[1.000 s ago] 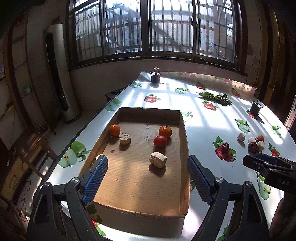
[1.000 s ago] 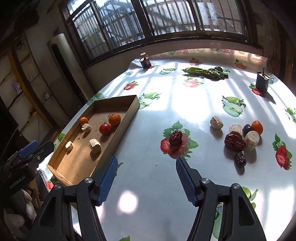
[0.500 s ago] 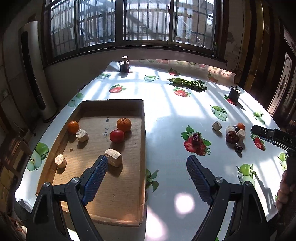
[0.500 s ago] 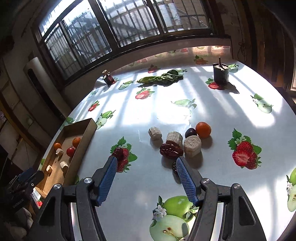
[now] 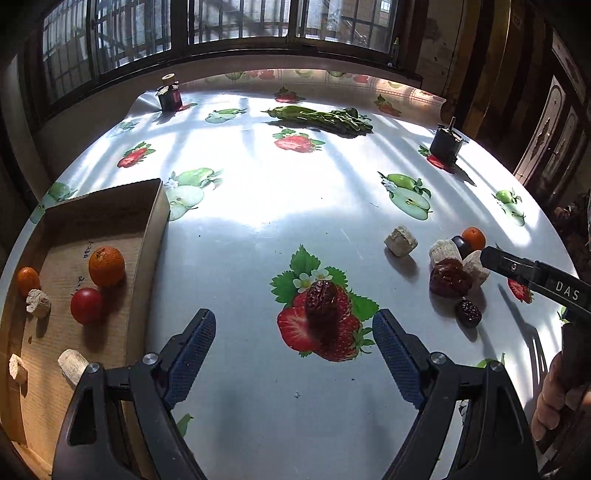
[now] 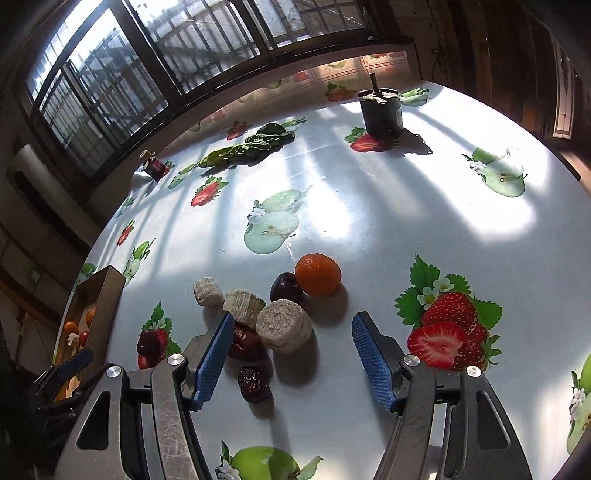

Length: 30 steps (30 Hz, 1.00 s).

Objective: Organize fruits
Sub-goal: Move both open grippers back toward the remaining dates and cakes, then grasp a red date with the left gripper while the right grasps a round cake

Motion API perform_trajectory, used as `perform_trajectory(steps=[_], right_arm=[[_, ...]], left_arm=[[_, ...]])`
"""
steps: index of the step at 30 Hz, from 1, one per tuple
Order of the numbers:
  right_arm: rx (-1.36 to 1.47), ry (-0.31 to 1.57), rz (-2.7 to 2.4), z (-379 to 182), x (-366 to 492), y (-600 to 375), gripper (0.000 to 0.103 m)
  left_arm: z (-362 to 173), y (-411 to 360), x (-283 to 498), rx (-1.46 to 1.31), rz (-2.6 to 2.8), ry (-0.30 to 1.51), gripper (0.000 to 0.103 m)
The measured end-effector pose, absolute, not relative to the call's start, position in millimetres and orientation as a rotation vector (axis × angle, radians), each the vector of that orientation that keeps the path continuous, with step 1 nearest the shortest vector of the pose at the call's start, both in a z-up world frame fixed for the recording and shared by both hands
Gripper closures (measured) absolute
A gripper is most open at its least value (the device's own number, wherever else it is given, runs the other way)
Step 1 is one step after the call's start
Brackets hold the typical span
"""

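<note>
A barred window (image 5: 236, 22) runs behind the far edge of a round table (image 5: 258, 192) covered in a glossy white cloth printed with strawberries and green apples.

At the table's left edge lies a shallow cardboard tray (image 5: 157, 218). In it sit a large orange (image 5: 106, 266), a red tomato-like fruit (image 5: 85, 305) just beside it, a smaller orange (image 5: 27, 280) near the tray's left wall, and four pale cork-like chunks, one of them (image 5: 37, 303) next to the small orange.

Near the far edge lies a bunch of leafy greens (image 5: 325, 118); a dark jar (image 5: 170, 96) stands at the far left and a dark tin (image 6: 381, 110) at the far right.

The left gripper (image 5: 293, 343) hovers over the near middle of the table, jaws wide and empty, with a dried red date (image 5: 325, 295) lying on a printed strawberry just ahead, between the fingertips' lines.

The right gripper (image 6: 291, 350) is also spread wide, holding nothing. It sits low over a cluster toward the right edge: a round pale chunk (image 6: 283, 325) between its fingers, a wrinkled date (image 6: 243, 343) against the left finger, a second small date (image 6: 255, 384) nearer the camera, two more pale chunks (image 6: 242, 302) (image 6: 207, 291), a dark plum-like fruit (image 6: 285, 287) and a small orange (image 6: 317, 274) touching it.
</note>
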State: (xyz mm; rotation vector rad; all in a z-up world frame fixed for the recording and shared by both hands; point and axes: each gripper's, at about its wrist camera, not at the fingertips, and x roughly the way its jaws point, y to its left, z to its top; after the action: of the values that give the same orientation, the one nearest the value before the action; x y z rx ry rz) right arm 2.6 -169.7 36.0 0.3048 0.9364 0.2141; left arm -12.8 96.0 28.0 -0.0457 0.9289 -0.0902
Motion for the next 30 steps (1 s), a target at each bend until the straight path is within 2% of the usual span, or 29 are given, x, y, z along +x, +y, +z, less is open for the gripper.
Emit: perform_trajectory(steps=[6,7,9,11,12,13,14,18,23,30], right_arm=[[0.261,0.929,0.235,27,8,-162,0.035],[0.248,0.927,0.242,27,8,-158,0.035],[0.228,0.931,0.256,25,8,-151,0.035],[0.201,0.939,0.267,22,7,-142,0.036],[0.177,0.934,0.268,22,6,-137,0.038],[0.150,0.931,0.268,22,5,-133,0.043],[0.134,0.930,0.273,22,4,-129,0.053],[0.106,0.919,0.278,22,-1,-121,0.069],[0.114,0.909,0.258,23,-5,-124,0.071],[0.138,0.883,0.250,28,-10,-129,0.071]], left_arm=[[13,98,0,-0.087,-0.136,0.949,0.023],[10,97,2,-0.091,-0.144,0.959,0.030],[9,94,2,-0.074,-0.148,0.947,0.036],[10,93,2,-0.076,-0.159,0.936,0.061],[10,94,1,-0.079,-0.161,0.932,0.066],[10,94,0,-0.082,-0.161,0.928,0.069],[10,95,-1,-0.089,-0.162,0.924,0.070],[10,97,-3,-0.121,-0.178,0.921,0.077],[9,99,-5,-0.145,-0.188,0.919,0.081],[10,99,-9,-0.158,-0.203,0.907,0.081]])
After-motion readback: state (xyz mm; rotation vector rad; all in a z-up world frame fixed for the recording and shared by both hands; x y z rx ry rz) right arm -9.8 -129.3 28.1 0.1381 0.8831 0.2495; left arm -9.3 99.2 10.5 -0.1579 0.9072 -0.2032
